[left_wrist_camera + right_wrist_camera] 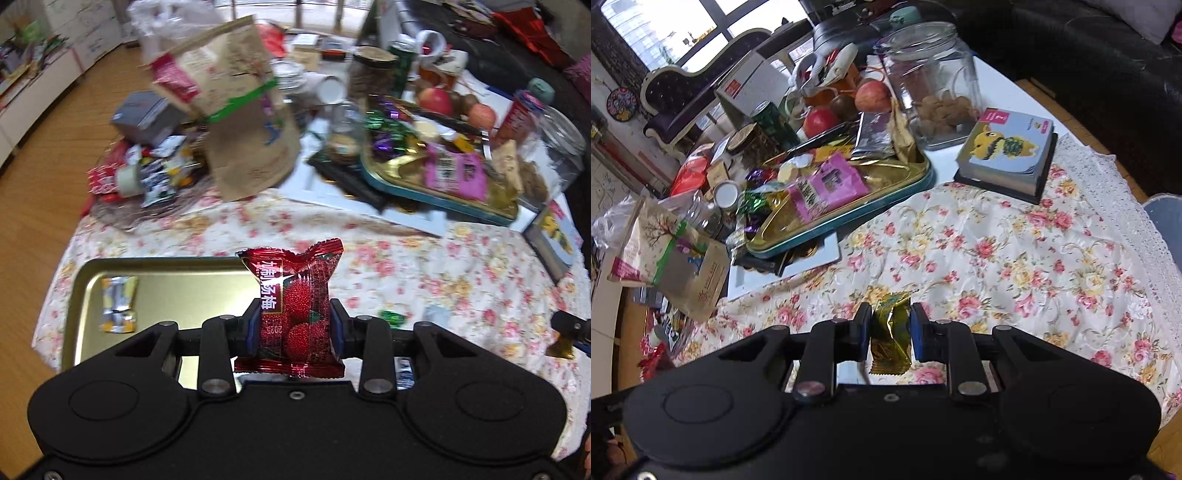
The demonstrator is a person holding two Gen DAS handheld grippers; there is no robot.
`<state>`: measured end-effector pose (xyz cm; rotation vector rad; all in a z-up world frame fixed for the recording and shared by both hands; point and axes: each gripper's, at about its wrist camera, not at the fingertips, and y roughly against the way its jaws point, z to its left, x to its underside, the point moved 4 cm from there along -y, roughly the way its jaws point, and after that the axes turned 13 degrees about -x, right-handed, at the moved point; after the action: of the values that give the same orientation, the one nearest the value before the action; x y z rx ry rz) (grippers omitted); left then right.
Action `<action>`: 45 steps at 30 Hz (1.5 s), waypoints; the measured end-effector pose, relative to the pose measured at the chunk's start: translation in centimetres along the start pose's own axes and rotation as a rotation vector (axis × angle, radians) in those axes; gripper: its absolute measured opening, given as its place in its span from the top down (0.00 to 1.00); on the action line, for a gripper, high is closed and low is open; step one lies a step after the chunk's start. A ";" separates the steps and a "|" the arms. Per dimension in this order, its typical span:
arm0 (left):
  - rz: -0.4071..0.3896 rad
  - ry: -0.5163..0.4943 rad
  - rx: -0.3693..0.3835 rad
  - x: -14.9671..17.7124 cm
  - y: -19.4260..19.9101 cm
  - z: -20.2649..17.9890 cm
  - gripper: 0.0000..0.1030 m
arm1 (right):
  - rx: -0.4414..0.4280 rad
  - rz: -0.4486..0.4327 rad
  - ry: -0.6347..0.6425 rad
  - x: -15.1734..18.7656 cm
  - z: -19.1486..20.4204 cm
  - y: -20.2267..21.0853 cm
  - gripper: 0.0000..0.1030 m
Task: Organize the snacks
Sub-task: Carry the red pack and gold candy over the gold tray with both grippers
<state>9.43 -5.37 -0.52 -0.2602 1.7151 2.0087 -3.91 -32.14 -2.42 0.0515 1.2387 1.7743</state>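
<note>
- Floral cloth (1015,258) covers the cluttered tabletop beneath both grippers.
- Left gripper (293,325): jaws clamp a red bayberry candy packet (295,306) upright between the pads.
- Below and left of those jaws lies a gold tray (177,291) holding 1 yellow-silver sweet (118,304).
- Right gripper (888,332): jaws nearly closed, pinching a gold-wrapped candy (891,332).

We read white Chinese characters "杨梅" on the red bayberry candy wrapper (295,314), with "2025" printed sideways toward six o'clock. Other labels are too blurred for us.
</note>
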 end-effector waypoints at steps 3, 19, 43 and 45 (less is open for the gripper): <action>0.024 0.021 -0.052 0.0 -1.0 2.3 0.57 | 0.002 0.026 0.025 0.7 1.2 -1.1 0.78; 0.205 0.066 -0.174 0.8 -4.3 8.5 0.56 | -0.063 0.120 0.139 3.7 7.9 -4.5 0.78; 0.330 0.143 -0.227 2.3 -7.3 12.6 0.56 | -0.233 0.200 0.329 8.8 19.2 -7.8 0.78; 0.333 0.154 -0.221 2.2 -7.3 12.9 0.56 | -0.232 0.208 0.348 9.3 19.7 -8.1 0.78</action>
<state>13.05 8.38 -5.35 -0.2175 1.7190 2.4848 6.14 -11.17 -3.02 -0.2829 1.2948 2.1645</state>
